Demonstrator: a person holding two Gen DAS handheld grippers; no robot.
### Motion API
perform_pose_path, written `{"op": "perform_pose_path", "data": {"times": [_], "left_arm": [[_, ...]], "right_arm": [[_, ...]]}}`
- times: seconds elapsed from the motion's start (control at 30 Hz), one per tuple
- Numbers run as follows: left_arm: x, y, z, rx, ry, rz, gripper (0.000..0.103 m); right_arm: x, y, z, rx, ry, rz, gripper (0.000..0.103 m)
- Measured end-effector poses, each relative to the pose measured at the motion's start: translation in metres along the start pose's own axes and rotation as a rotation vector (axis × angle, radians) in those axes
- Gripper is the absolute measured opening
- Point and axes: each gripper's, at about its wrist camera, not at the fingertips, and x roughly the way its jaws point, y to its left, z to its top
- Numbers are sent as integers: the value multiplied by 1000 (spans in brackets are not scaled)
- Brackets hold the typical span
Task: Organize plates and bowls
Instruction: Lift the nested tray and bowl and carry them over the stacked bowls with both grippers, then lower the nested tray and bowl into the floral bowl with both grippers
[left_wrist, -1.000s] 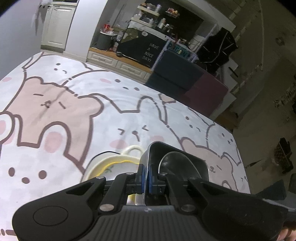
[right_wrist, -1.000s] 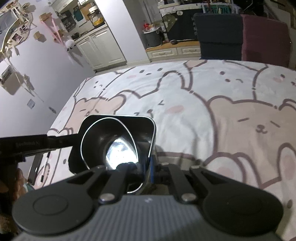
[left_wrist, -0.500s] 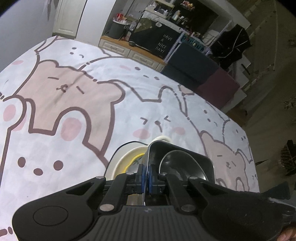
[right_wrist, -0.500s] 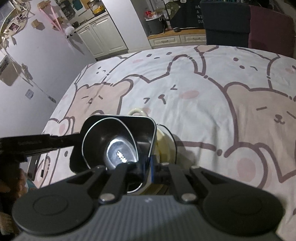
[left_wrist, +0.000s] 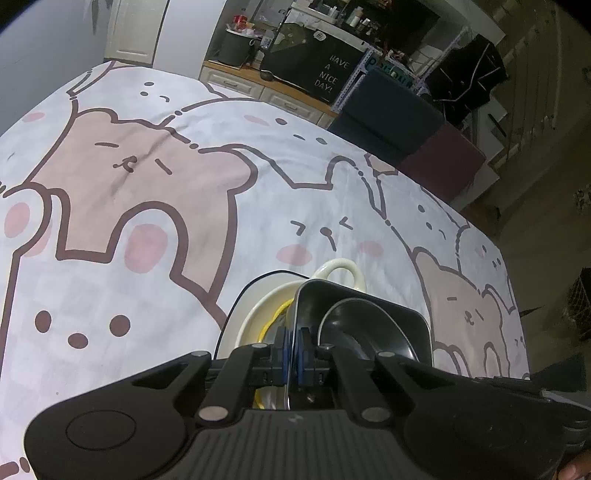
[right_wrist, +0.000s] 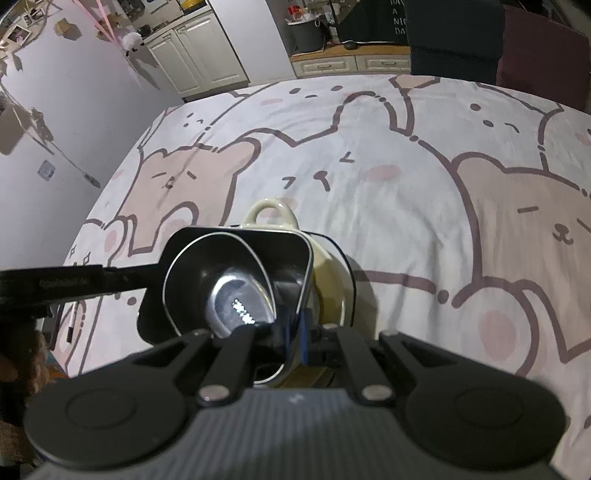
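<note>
Both tools are clamped tight here: the left tool (left_wrist: 291, 349) pinches one wall of the dark, square-rimmed metal container (left_wrist: 391, 325), the right tool (right_wrist: 295, 341) grips the opposite wall. A round steel bowl (right_wrist: 236, 295) sits nested inside it. The container hangs just over a cream ceramic bowl with a loop handle (right_wrist: 271, 214), which rests on a black-rimmed plate (left_wrist: 236, 306) on the counter's bear-print cloth (left_wrist: 147, 192); whether the container touches the cream bowl, I can't tell
</note>
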Motion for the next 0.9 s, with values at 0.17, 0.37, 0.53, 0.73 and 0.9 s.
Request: {"op": "perform_pose_path", "data": {"times": [0.17, 0.37, 0.53, 0.73, 0.9], "left_arm": [[3, 1, -1, 1, 7, 7, 4], [6, 2, -2, 7, 16, 19, 4], [7, 3, -2, 14, 19, 23, 4], [7, 3, -2, 15, 19, 22, 4], [8, 2, -2, 26, 20, 22, 4]], "right_arm": [[4, 1, -2, -4, 15, -6, 7], [7, 3, -1, -7, 21, -11, 7], [8, 3, -1, -9, 30, -12, 7], [9, 2, -1, -10, 31, -8, 7], [9, 2, -1, -6, 32, -4, 8]]}}
